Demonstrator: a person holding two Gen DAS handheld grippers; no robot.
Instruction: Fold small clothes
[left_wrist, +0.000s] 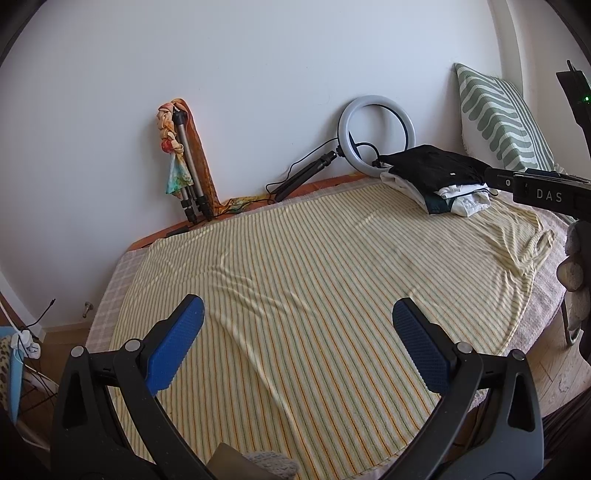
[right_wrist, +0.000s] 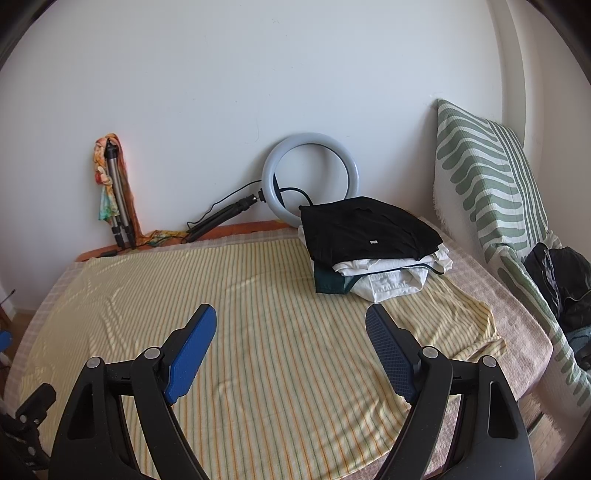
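Observation:
A yellow garment with thin orange and green stripes (left_wrist: 295, 280) (right_wrist: 258, 332) lies spread flat over the low bed, its shoulder straps at the right end. Above it hovers my left gripper (left_wrist: 297, 314), open, its blue pads wide apart with nothing between them. In the right wrist view my right gripper (right_wrist: 291, 325) is likewise open and empty over the same garment. A stack of folded clothes (left_wrist: 436, 177) (right_wrist: 369, 243), black on top with white and dark green beneath, sits at the far right of the bed.
A ring light on a small tripod (left_wrist: 376, 133) (right_wrist: 310, 177) leans on the wall behind the stack. A folded tripod wrapped in a colourful scarf (left_wrist: 181, 162) (right_wrist: 112, 188) stands at the back left. A green-patterned cushion (left_wrist: 502, 114) (right_wrist: 487, 184) is at the right.

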